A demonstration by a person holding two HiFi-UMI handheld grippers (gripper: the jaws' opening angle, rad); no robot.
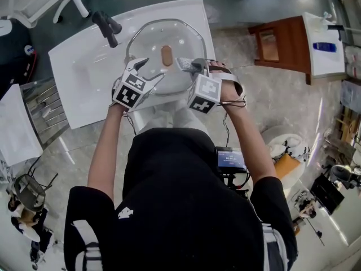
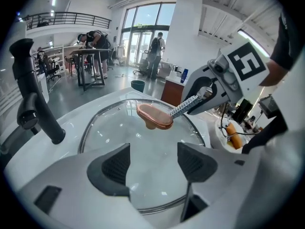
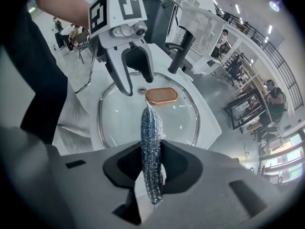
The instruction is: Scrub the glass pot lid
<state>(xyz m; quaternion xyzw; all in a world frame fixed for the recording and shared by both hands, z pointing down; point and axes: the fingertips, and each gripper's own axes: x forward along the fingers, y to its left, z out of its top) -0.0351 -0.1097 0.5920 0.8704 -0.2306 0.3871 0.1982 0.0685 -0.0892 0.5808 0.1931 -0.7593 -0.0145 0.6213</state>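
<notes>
The glass pot lid (image 1: 180,38) lies in the white sink (image 1: 84,61), its copper-coloured handle (image 1: 166,54) on top. My left gripper (image 1: 148,71) is open at the lid's near left rim, and the glass (image 2: 143,142) shows between its jaws. My right gripper (image 1: 189,66) is shut on a steel wool scrubber (image 3: 151,147), which sticks out flat and upright. The scrubber's tip (image 2: 186,105) reaches the handle (image 2: 155,116). In the right gripper view the left gripper (image 3: 137,78) hangs over the lid (image 3: 124,113) just left of the handle (image 3: 161,96).
A black faucet lever (image 1: 106,26) stands at the sink's far left corner and rises beside the lid (image 2: 33,99). A wooden stand (image 1: 276,44) with a white top is to the right. Chairs, desks and people are in the background.
</notes>
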